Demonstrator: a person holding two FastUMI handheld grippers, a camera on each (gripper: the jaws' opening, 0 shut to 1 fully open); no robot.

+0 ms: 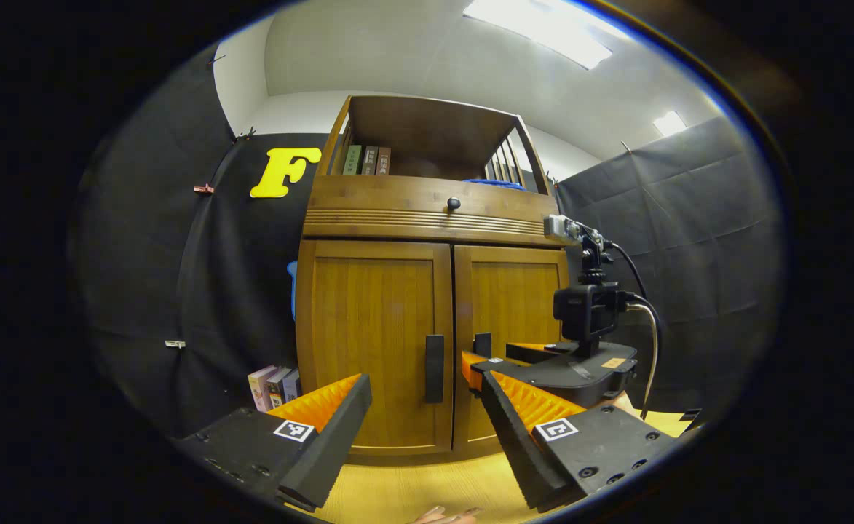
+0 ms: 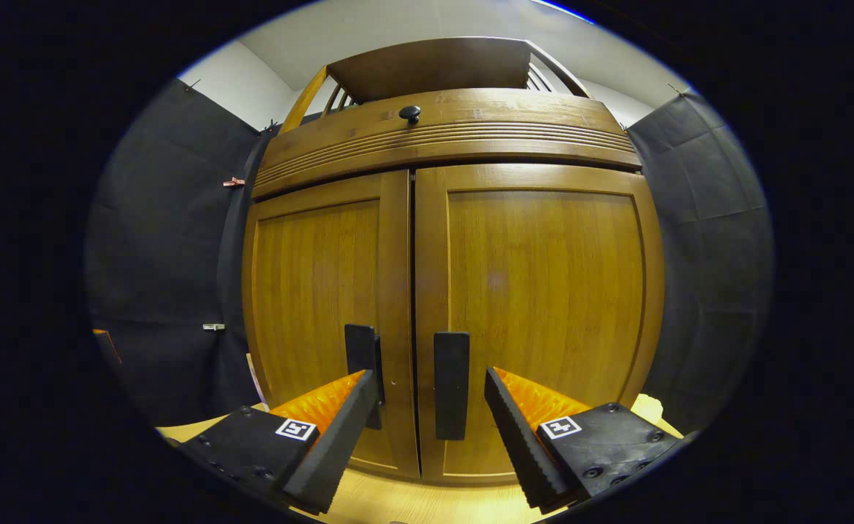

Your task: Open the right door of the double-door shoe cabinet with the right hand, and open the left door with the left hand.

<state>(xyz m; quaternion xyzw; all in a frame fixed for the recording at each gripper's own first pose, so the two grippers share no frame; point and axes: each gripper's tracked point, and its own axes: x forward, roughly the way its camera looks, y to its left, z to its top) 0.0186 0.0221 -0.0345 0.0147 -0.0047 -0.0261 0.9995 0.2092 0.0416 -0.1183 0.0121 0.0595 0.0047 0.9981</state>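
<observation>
The wooden shoe cabinet (image 1: 427, 218) stands in front of me with both doors shut. In the left gripper view, my left gripper (image 1: 423, 384) is open, and the left door's dark bar handle (image 1: 434, 367) shows between its fingers, a little farther off. My right gripper (image 1: 491, 356) is held close to the right door (image 1: 518, 298), at its handle (image 1: 482, 343). In the right gripper view, the right gripper (image 2: 431, 378) is open, with its fingers on either side of the right door's handle (image 2: 451, 386) and not pressing it. The left door's handle (image 2: 361, 356) sits just behind its left finger.
A drawer with a round knob (image 1: 453, 204) runs above the doors. Books (image 1: 367, 160) stand on the open top shelf. More books (image 1: 274, 386) lean on the floor left of the cabinet. Light wood flooring (image 1: 412, 487) lies below, and a hand (image 1: 445, 515) shows at the bottom edge.
</observation>
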